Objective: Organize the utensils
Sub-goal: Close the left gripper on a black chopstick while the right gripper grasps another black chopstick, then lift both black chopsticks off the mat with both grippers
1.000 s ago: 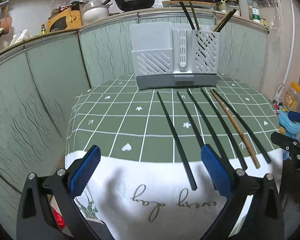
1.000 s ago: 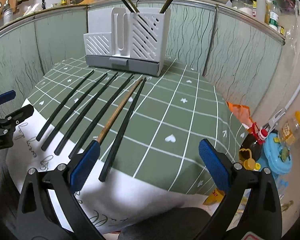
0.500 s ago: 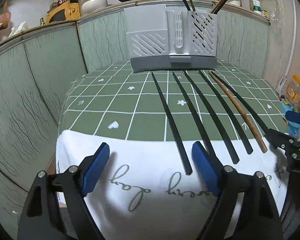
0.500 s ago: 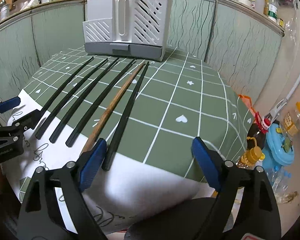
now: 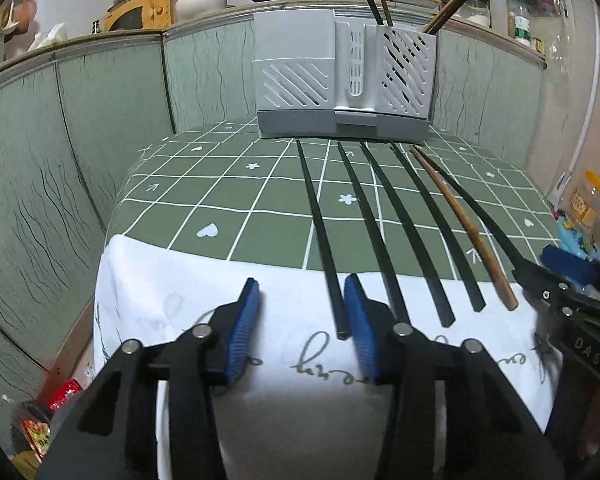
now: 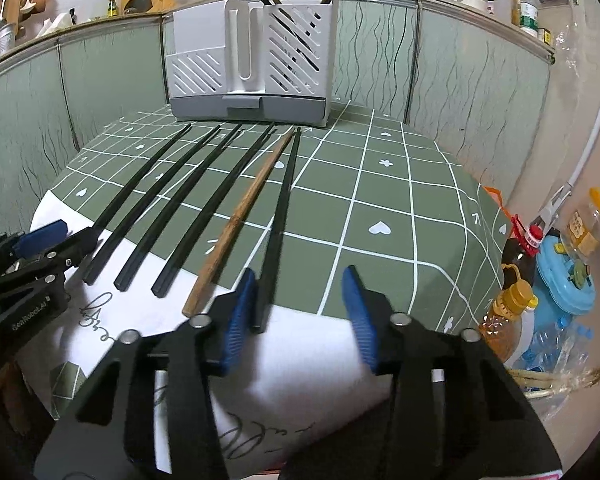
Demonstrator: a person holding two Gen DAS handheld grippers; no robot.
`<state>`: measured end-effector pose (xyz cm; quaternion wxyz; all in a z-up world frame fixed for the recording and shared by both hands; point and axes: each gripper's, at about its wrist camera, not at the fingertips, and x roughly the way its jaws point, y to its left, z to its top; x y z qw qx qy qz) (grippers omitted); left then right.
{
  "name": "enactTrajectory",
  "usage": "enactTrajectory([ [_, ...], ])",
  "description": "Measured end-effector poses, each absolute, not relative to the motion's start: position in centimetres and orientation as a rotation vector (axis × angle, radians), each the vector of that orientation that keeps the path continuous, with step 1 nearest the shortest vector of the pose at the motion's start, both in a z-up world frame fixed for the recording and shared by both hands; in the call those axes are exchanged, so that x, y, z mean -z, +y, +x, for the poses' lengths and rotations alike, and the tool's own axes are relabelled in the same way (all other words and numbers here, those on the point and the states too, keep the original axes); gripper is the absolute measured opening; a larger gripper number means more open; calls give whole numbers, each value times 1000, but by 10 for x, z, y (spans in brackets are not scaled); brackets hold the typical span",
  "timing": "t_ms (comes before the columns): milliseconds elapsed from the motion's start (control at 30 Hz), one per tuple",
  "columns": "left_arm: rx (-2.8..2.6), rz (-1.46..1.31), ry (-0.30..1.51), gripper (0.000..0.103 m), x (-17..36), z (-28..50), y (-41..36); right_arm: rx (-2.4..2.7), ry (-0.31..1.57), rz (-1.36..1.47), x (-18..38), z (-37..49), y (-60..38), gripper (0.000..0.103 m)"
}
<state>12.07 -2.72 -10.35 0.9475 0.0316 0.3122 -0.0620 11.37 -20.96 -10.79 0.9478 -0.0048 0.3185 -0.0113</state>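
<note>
Five long black chopsticks (image 5: pixel 320 236) flat on the cloth, one brown wooden chopstick (image 5: pixel 464 228) among them. One grey slotted plastic utensil holder (image 5: pixel 342 84), three chopsticks (image 5: pixel 374 0) standing in it. One green checked tablecloth (image 5: pixel 220 204). Two blue-padded black grippers.

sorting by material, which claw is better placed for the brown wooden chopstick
Right. The wooden chopstick ends just beside the right claw; the left claw sits across the row. Both have just been closing, each around a black chopstick.
</note>
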Motion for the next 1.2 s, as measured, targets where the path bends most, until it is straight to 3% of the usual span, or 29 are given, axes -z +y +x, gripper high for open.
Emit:
enactTrajectory([
  [200,84,71,620,25,105,119,-29,25,645,-4,109,111,-208,17],
  [300,59,72,619,11,105,120,-26,15,648,2,109,111,-206,6],
  [367,63,68,621,8,105,120,-24,23,649,-4,109,112,-204,6],
  [1200,125,33,653,8,76,119,-9,-24,638,48,79,104,-212,6],
])
